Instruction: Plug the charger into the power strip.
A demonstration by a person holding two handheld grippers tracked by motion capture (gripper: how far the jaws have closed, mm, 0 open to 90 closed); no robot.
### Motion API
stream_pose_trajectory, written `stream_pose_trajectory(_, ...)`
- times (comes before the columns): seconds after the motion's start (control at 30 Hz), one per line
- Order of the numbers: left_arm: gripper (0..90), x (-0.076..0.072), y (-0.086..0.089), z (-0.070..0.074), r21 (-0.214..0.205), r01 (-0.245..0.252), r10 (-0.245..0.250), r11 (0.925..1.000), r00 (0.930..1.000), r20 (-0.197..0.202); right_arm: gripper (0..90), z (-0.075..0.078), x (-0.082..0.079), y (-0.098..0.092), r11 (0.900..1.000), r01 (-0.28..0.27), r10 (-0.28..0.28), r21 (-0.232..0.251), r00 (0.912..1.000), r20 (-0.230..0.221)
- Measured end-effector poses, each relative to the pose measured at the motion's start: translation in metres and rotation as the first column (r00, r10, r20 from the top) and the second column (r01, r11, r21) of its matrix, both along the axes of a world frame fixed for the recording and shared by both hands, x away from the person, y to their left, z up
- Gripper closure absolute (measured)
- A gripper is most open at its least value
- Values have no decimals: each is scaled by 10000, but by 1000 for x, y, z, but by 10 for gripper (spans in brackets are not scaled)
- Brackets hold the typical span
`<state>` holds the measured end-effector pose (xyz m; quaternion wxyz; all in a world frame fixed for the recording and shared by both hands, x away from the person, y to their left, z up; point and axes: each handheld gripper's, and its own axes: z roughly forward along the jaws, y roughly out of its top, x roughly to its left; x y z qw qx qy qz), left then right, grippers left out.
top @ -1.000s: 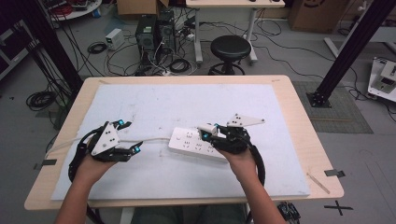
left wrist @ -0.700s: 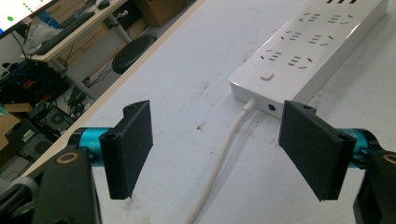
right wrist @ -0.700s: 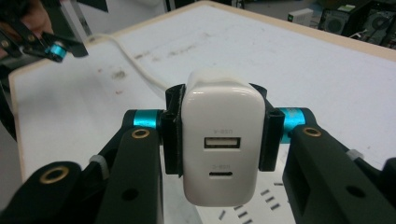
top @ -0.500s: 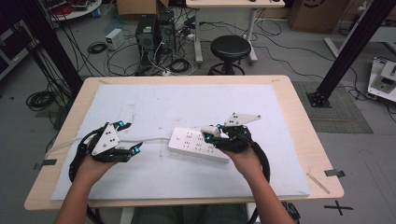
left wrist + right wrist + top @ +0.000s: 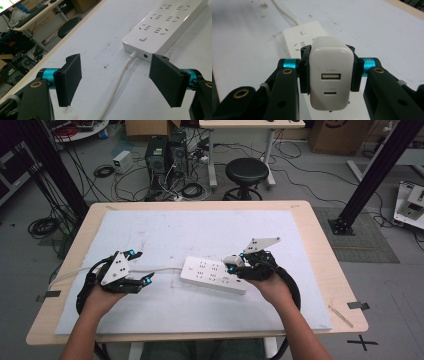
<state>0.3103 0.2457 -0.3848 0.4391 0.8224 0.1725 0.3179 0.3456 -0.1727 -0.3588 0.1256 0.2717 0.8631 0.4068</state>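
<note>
Right gripper view: right gripper [image 5: 329, 72] is clamped on a white USB charger [image 5: 329, 75], pads pressing both its sides, port face (one USB-A, one USB-C) toward the camera, so I reckon the prongs point away toward the white power strip [image 5: 304, 37] just beyond it. High view puts the charger [image 5: 232, 261] over the right-hand end of the power strip [image 5: 212, 274], which lies mid-mat, slightly skewed, on the pale mat covering the table [image 5: 320, 245]. Can't tell whether the prongs are touching the socket face yet or sitting just above it. Left gripper [image 5: 134, 279] sits well to the left of the strip, near its white cord [image 5: 160, 270]; in the left gripper view the jaws stand spread with nothing pinched, the cord [image 5: 117, 82] running between them on the mat up to the strip's switch end [image 5: 142, 42]. Read: plug-in step, alignment phase. Next move likely needs the prongs lined up with one socket's slots, then a straight push down. Strip is unrestrained, so it may slide or tip; left gripper could brace the cord end first.
</note>
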Motion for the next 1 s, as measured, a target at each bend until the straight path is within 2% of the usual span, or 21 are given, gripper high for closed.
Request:
stream_pose_trajectory(0.23,260,0,2,-3,11,-5,5,10000,10000,-50,630,-1,7,-2,9955,-304,287,-902,9994,-194)
stream_pose_trajectory(0.43,260,0,2,-3,-12,-8,8,10000,10000,-37,631,3,12,-1,9832,-743,688,-1666,9969,-388)
stream_pose_trajectory(0.7,260,-1,5,-3,-83,-30,30,10000,10000,-14,630,11,20,6,9374,-1523,1352,-3131,9879,-756)
stream_pose_trajectory(1.0,260,-3,9,-4,-162,-105,105,9998,9999,7,631,21,32,14,8821,-2248,1888,-4140,9738,-1265)
